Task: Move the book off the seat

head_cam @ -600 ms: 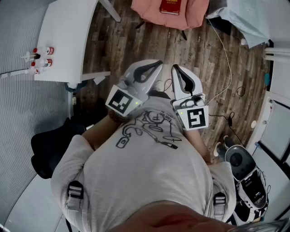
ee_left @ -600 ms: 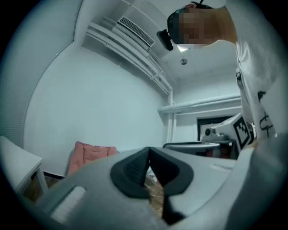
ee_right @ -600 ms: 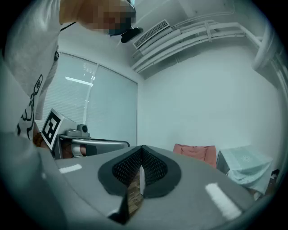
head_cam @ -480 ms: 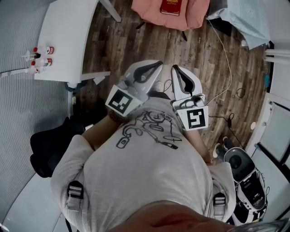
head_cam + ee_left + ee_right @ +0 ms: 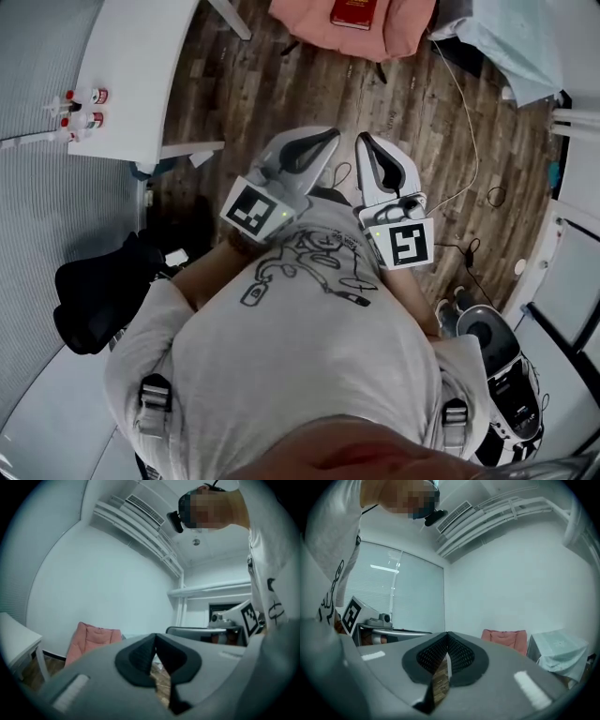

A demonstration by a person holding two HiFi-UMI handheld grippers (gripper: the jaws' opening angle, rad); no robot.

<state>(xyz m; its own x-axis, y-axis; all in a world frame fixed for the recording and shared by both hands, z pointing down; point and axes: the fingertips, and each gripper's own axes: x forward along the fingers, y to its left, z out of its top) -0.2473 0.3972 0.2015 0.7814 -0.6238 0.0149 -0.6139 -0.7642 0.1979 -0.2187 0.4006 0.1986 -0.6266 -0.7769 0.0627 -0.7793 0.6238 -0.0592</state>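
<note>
A: What was the room like?
B: Dark plank floor [image 5: 281, 84], a white worktop [image 5: 131, 56] at the upper left of the head view with a few small red-capped bottles [image 5: 80, 108] near its edge, and a pink seat [image 5: 394, 42] at the top centre

A: And the book?
B: The red book [image 5: 352, 12] lay on that seat, right at the top edge of the frame. It was partly cut off, so I couldn't judge its long axis

A: Where were the claws?
B: Mid-frame, side by side, close in front of the person's grey shirt [image 5: 309, 356], both pointing up-frame toward the seat. The left claw [image 5: 330, 137] had its jaws pressed together on nothing. The right claw [image 5: 362, 141] was the same, tips meeting with nothing between them

A: Which was nearer?
B: Hardly any difference. The book sat almost straight up-frame from the gap between the two tips, a shade toward the right claw's side, and well apart from both. I judged the person would need to step up to the seat and spread a claw before any grasp

A: Any writing?
B: A gold mark on the cover, too small to read. The shirt bore a line drawing with tiny lettering, also unreadable. Each claw's cube [image 5: 253, 211] showed a black-and-white square marker, no words
</note>
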